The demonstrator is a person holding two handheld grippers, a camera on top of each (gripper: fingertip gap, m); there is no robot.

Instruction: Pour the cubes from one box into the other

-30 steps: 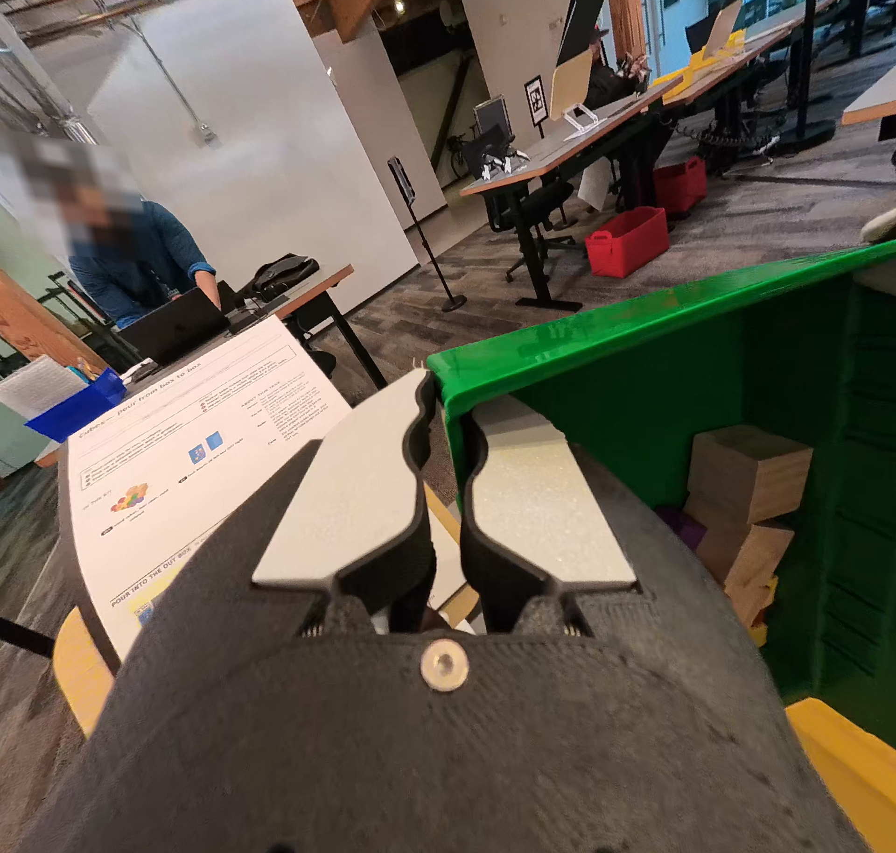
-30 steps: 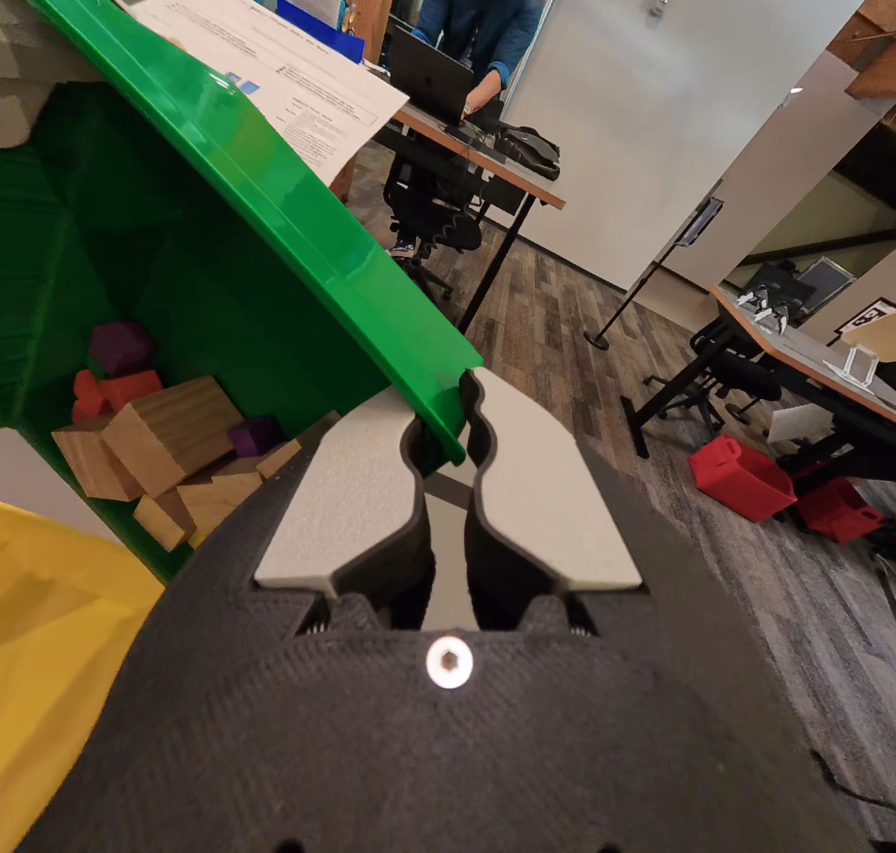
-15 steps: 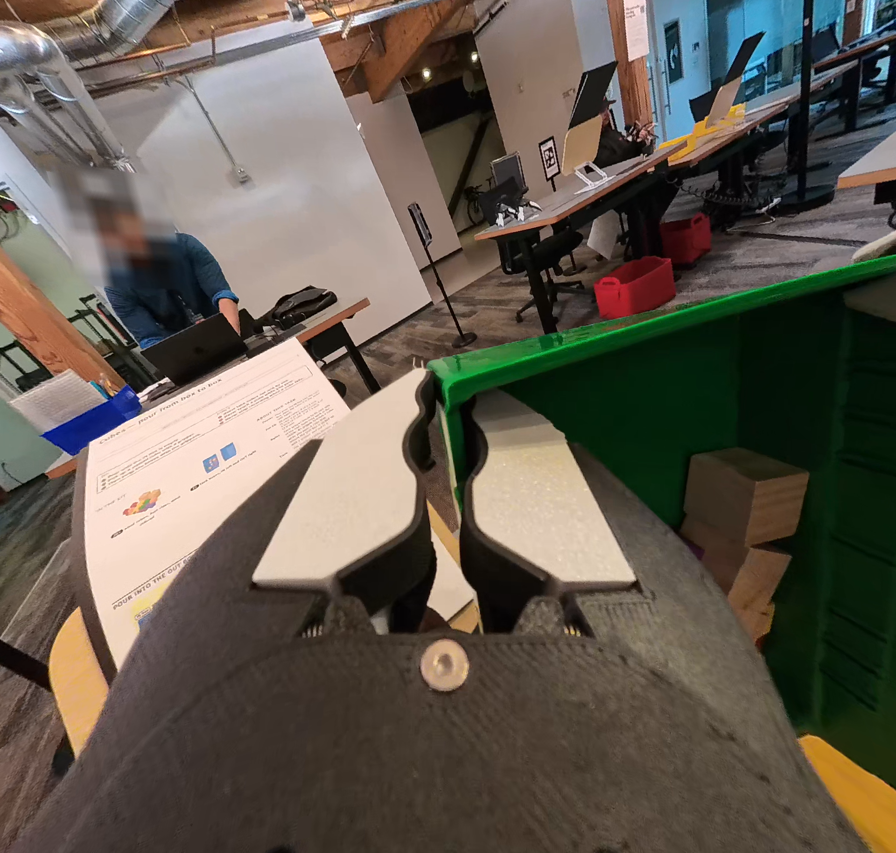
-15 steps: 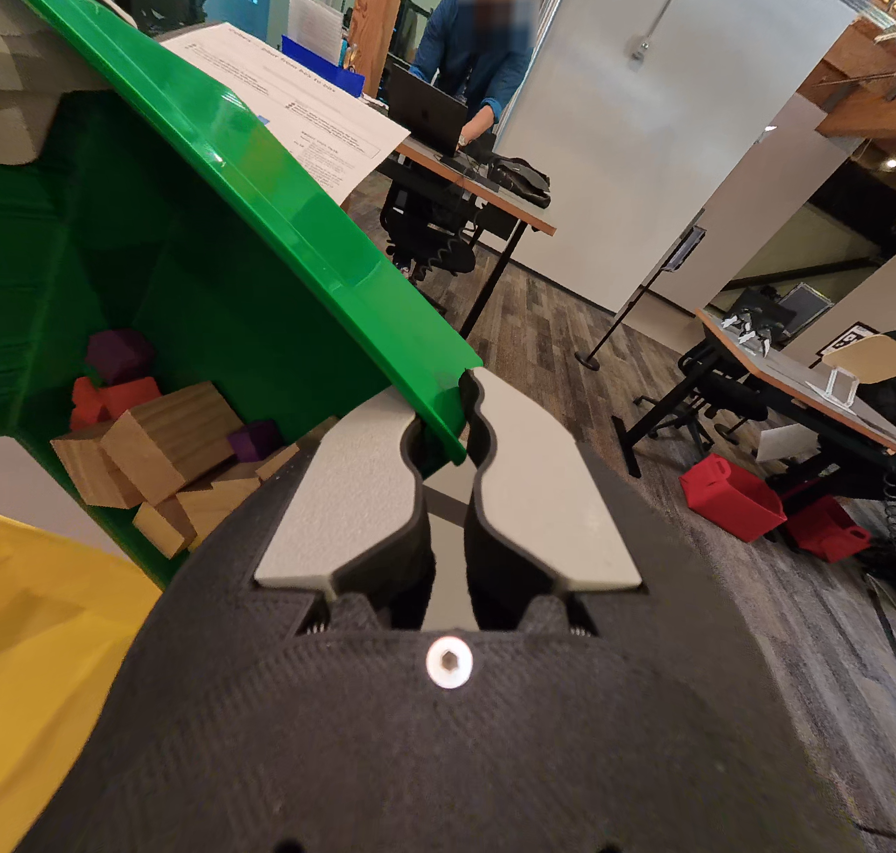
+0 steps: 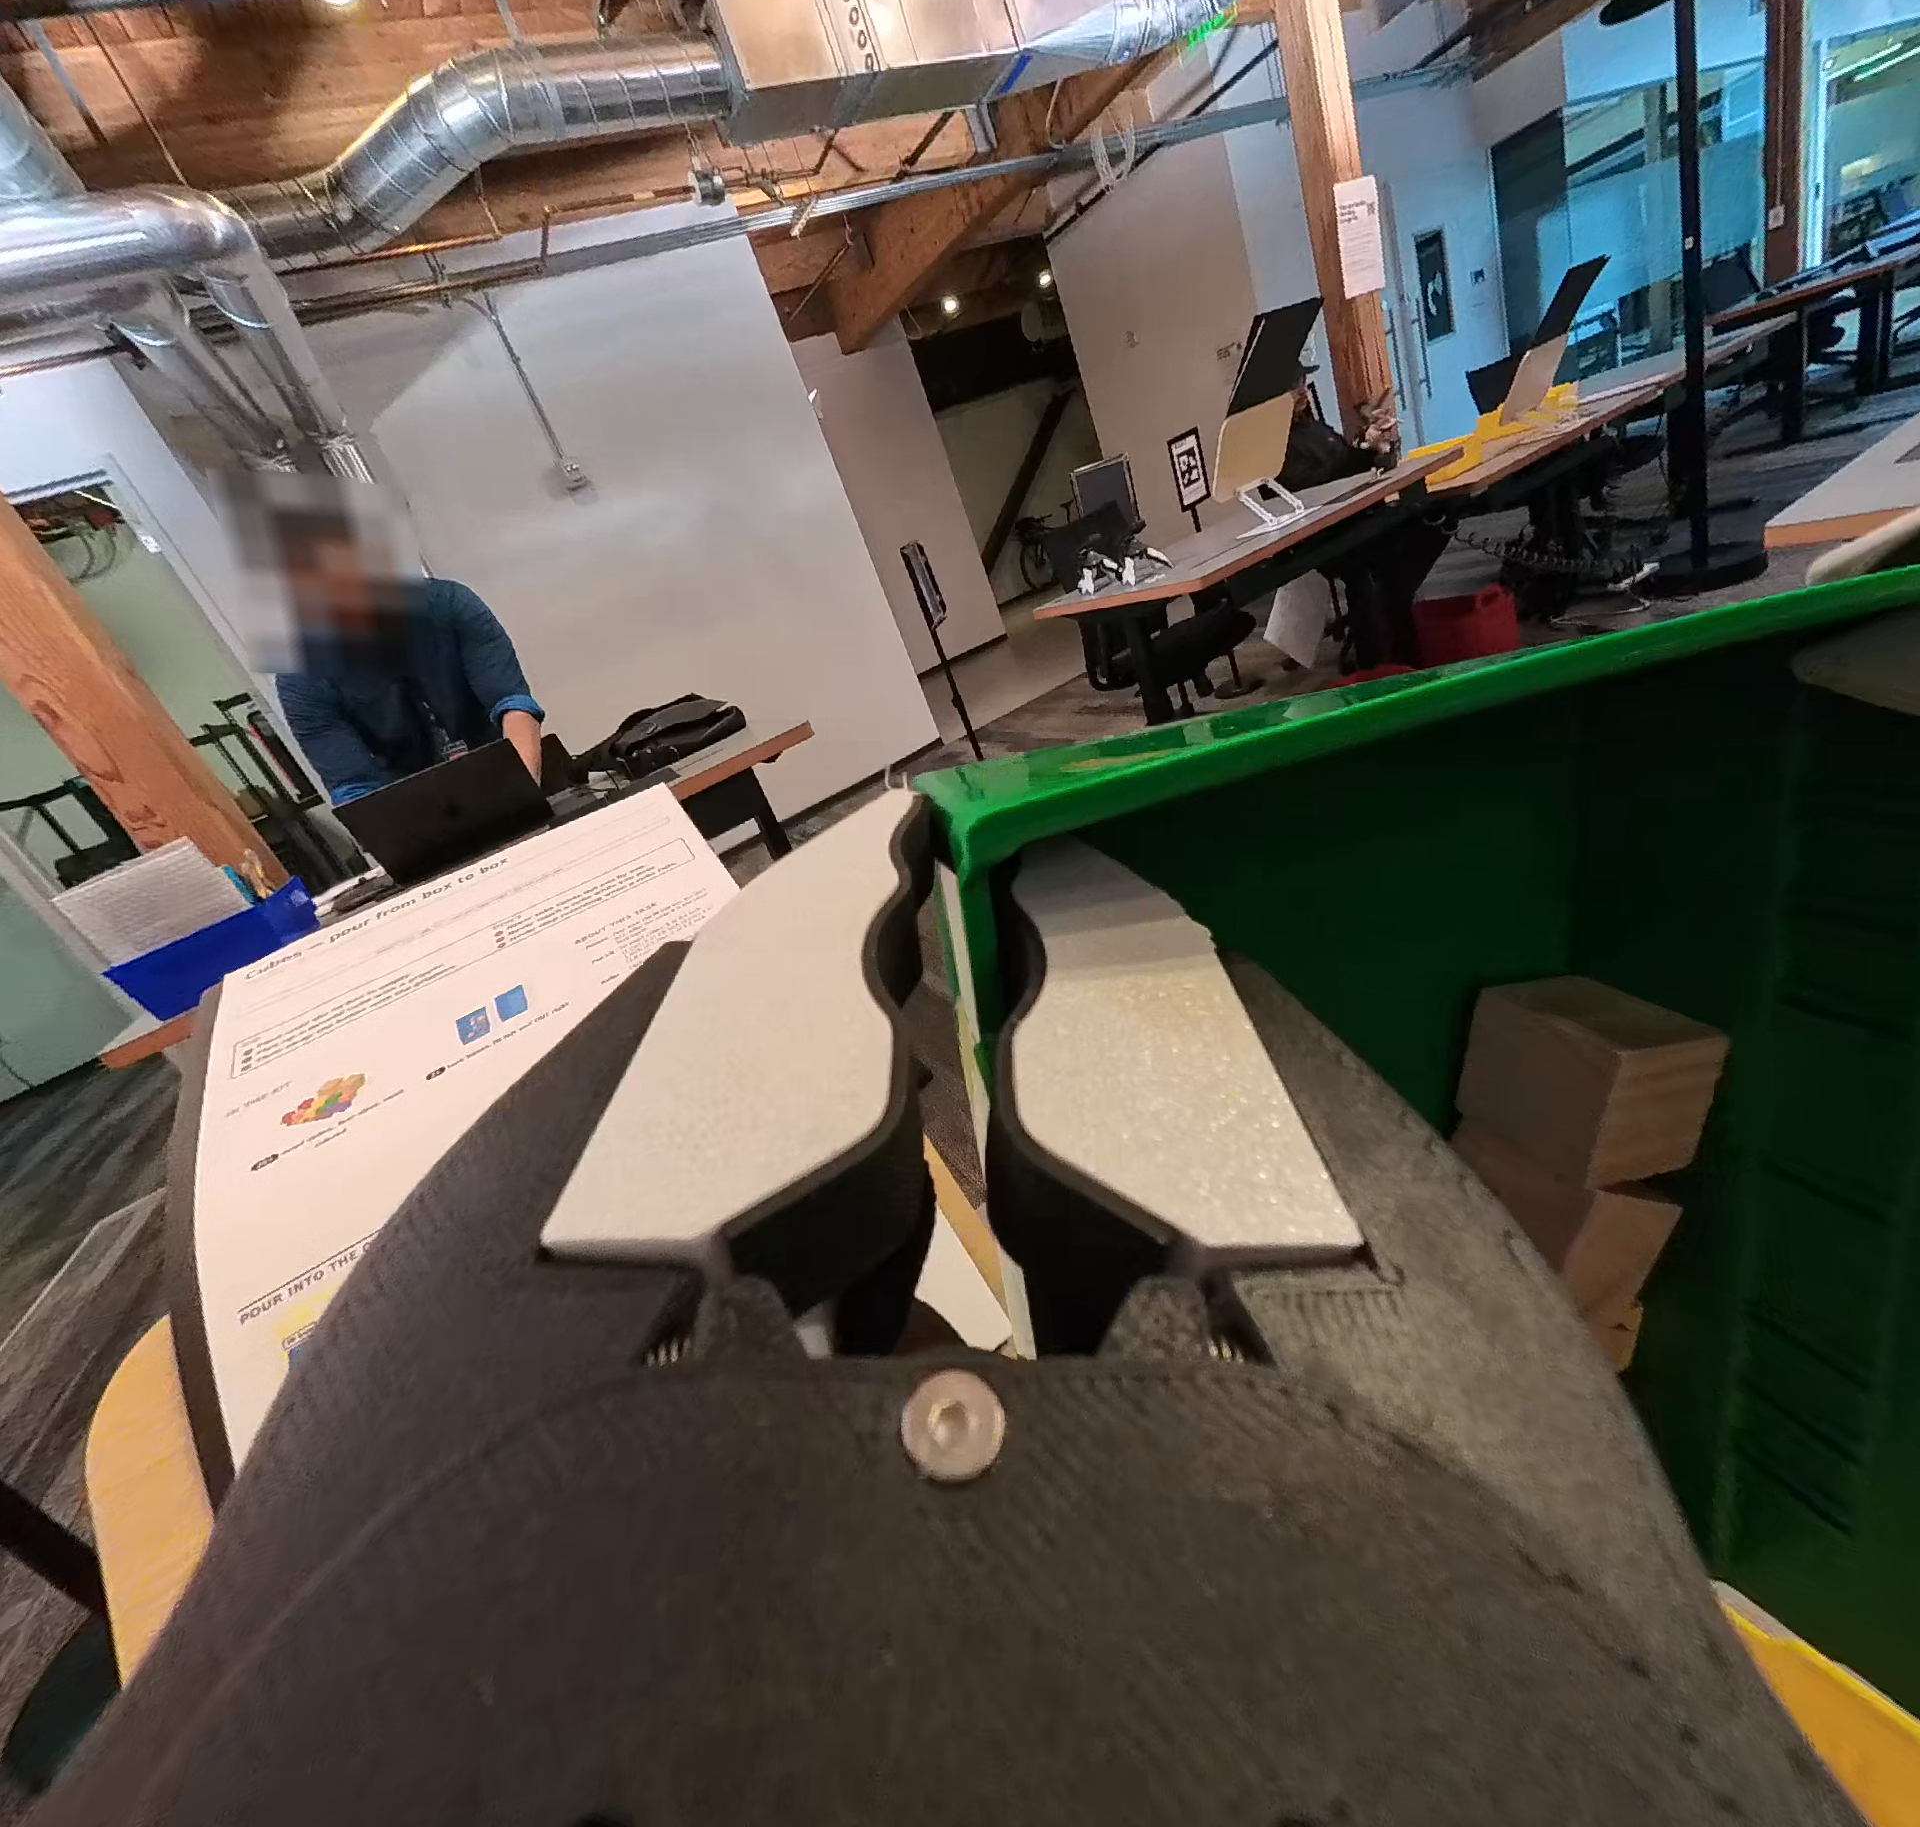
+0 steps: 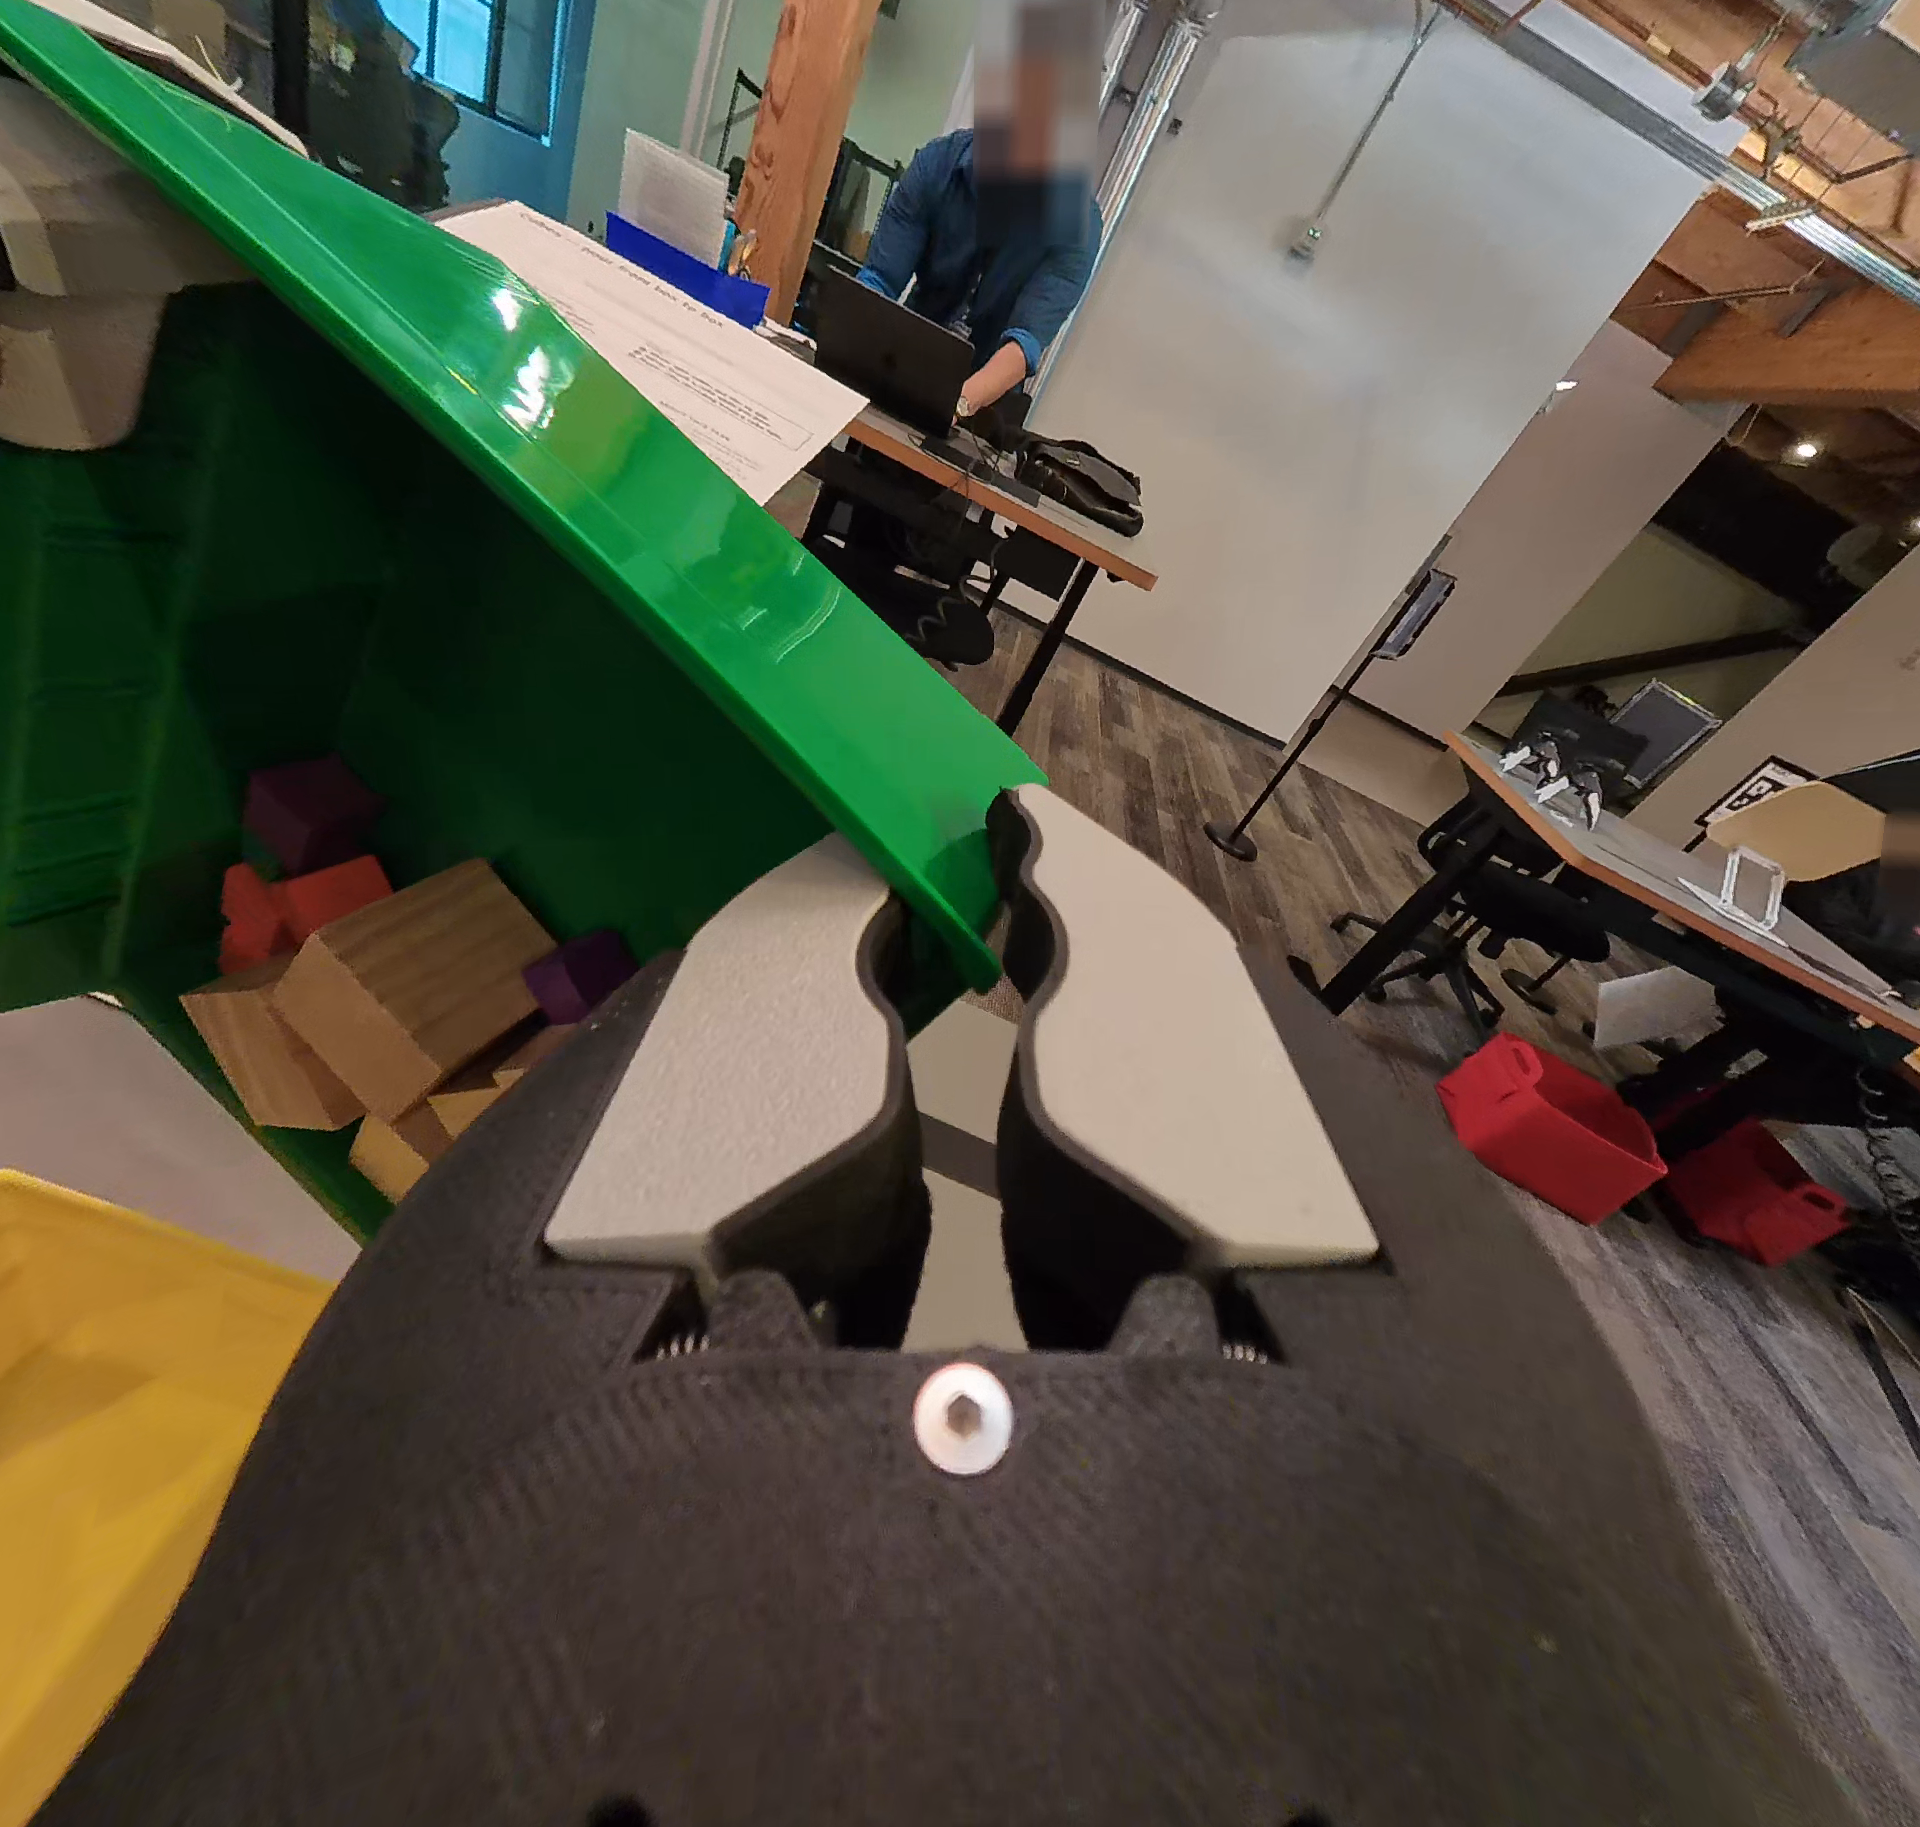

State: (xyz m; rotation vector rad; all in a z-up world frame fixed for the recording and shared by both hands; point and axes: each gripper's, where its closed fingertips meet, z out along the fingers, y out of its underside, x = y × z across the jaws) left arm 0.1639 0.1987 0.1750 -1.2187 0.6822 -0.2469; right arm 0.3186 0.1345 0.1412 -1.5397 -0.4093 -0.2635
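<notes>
Below the tilted green box [image 6: 582,489], toward 7 o'clock, waits the yellow box [image 6: 114,1382]; left gripper [image 5: 961,904] and right gripper [image 6: 951,910] each clamp opposite rims, cubes [image 6: 416,977] heaped low.

The left gripper [image 5: 961,847] is seen closed, its two fingers pinched onto a thin green rim. The right gripper [image 6: 997,821] is likewise clamped, fingers angled upward and forward.
</notes>
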